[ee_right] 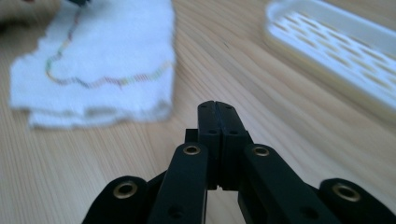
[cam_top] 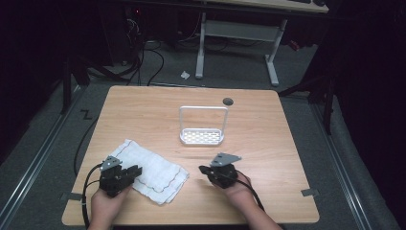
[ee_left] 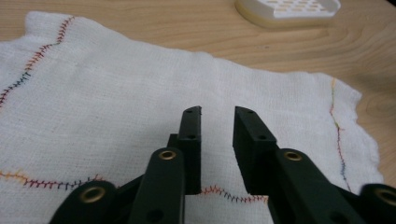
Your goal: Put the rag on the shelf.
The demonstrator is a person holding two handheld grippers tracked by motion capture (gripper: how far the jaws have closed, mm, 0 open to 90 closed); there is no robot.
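Left gripper (cam_top: 135, 171): held in the person's left hand (cam_top: 107, 203) near the table's front-left corner; its 2 black jaws stand a little apart, released, hovering over the cloth with nothing pinched between them.
Right gripper (cam_top: 203, 169): held in the person's right hand (cam_top: 237, 187) near the middle of the table's front edge, pointing toward the cloth; its 2 jaws are pressed together, clenched on nothing, over bare wood.
Cloth (cam_top: 153, 170): white, folded, with a line of multicoloured stitching near its borders; lies flat on the table's front-left part, between the 2 grippers, its near corner under the left gripper.
Rack (cam_top: 202, 137): small white slotted tray with a tall loop handle, standing upright at the table's centre, well apart from the cloth.
Table (cam_top: 268, 139): light wood, with a dark round hole (cam_top: 228, 101) close to its back edge.
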